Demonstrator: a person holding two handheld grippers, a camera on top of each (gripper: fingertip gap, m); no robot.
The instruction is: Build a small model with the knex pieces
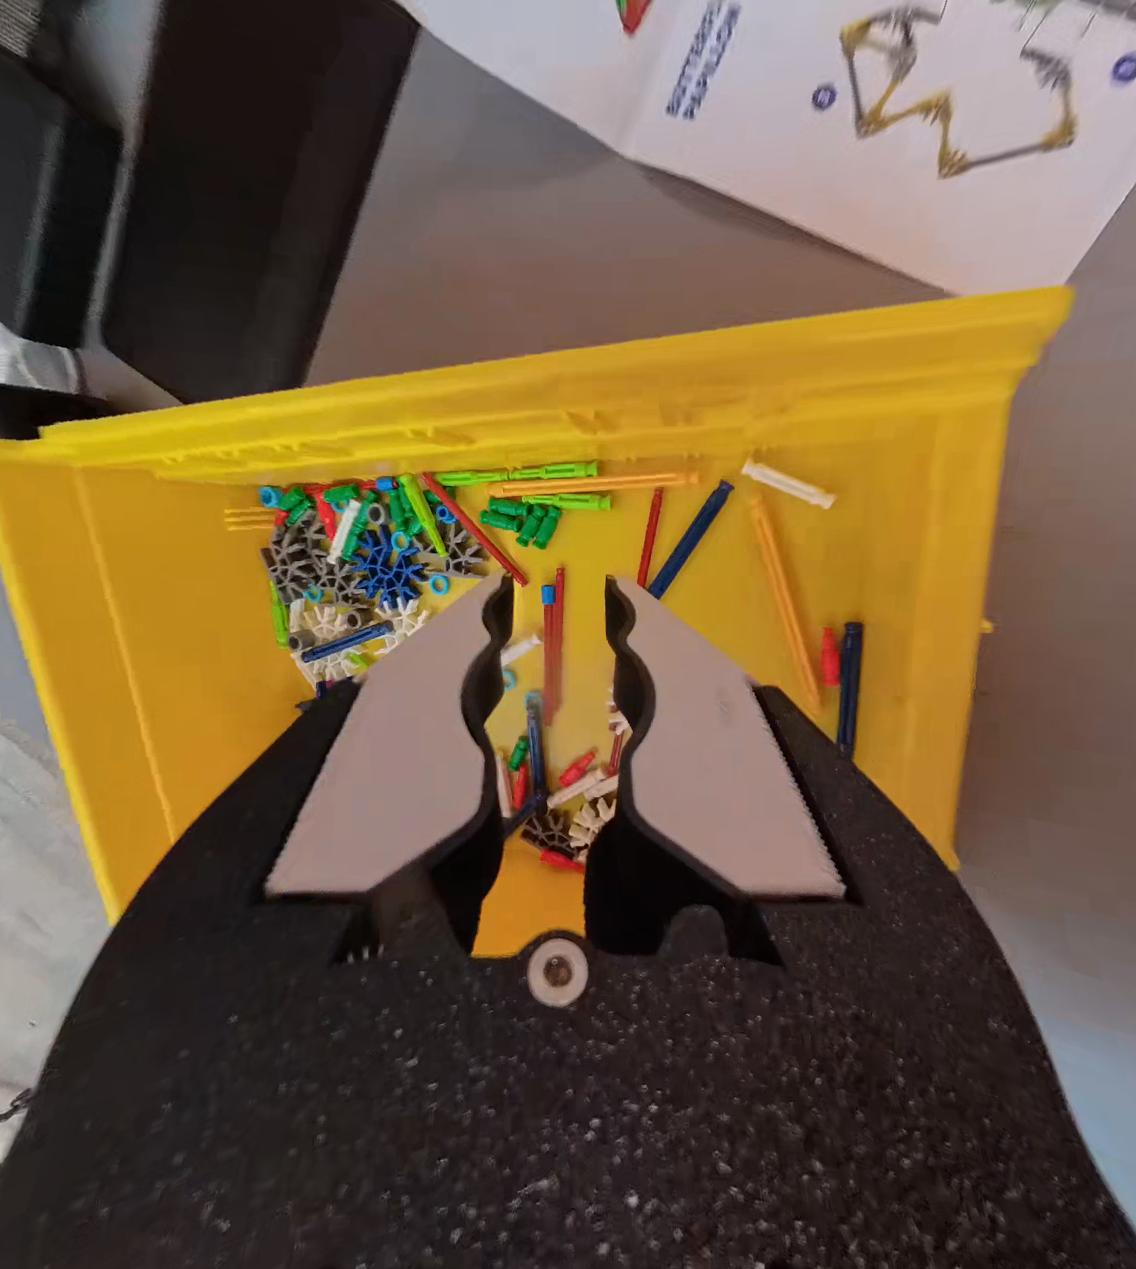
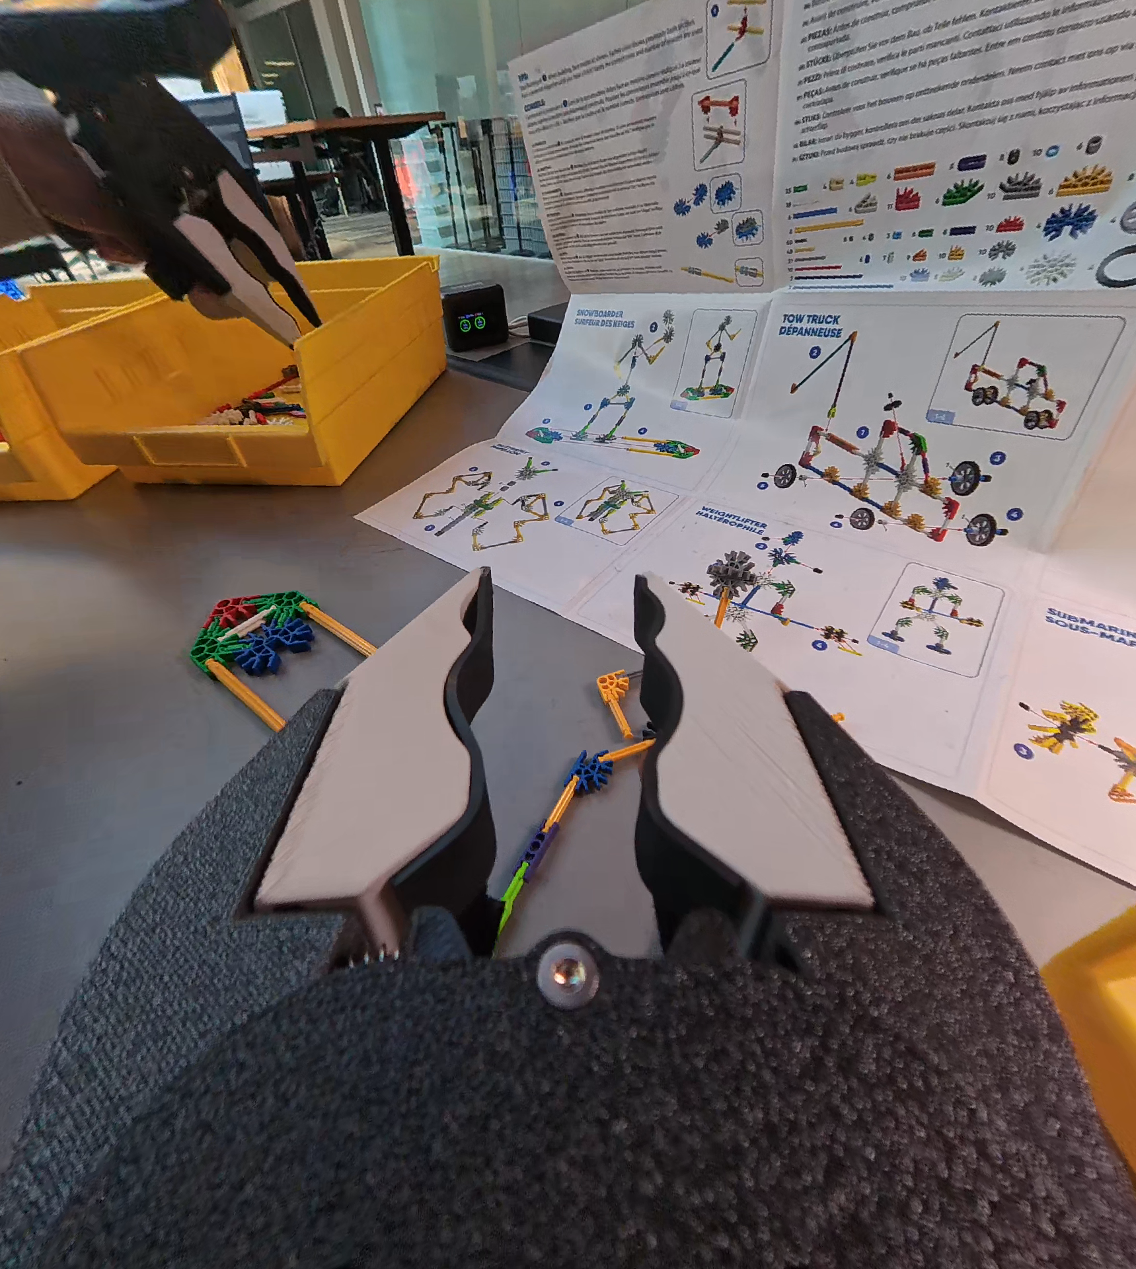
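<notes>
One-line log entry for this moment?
left gripper: open, over yellow bin | right gripper: open, above rod-and-connector chain on table

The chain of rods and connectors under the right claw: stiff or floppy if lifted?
The chain looks thin and bends at its joints, so it would probably sag or swing if lifted by one end. It is likely light plastic. Its snap joints, like the blue connector, might separate.

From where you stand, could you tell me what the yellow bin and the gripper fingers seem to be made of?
Yellow bin: moulded plastic, probably; matte, with ribbed walls and a stepped rim. Left hand-held gripper fingers: likely 3D-printed plastic; pale matte faces show fine layer lines, with black wavy inner pads, possibly rubber.
</notes>
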